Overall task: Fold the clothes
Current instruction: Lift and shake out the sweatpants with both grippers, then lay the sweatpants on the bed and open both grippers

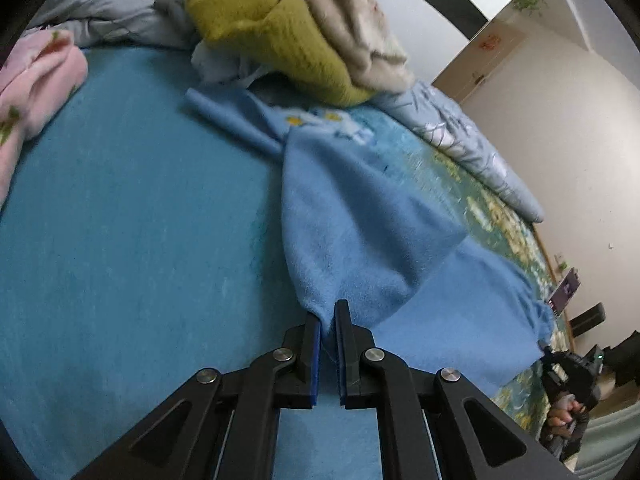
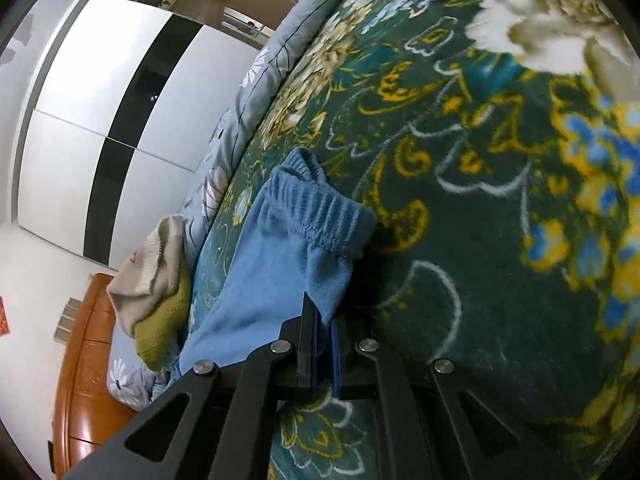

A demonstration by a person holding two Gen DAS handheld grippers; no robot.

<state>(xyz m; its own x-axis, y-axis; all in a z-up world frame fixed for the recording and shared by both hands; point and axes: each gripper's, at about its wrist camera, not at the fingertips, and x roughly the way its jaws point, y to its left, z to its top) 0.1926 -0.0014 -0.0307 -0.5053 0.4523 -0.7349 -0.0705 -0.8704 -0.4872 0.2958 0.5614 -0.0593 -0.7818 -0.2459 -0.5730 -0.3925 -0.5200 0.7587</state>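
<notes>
Left gripper (image 1: 329, 314): matte black linkage arms, flat and angular, each outer arm pierced by a triangular cut-out. Four round silver pivot pins across the linkage. Two narrow black fingers, each lined on the inner face with a blue ribbed pad

Right gripper (image 2: 320, 318): same build as seen from its own camera, black arms, triangular cut-outs, four silver pivot pins, blue pad (image 2: 335, 354) on the inner face of a finger. From the left wrist view its black body shows a small green light on top

Hand (image 1: 562, 416) on that gripper: dark sleeve beyond it, blurred
</notes>
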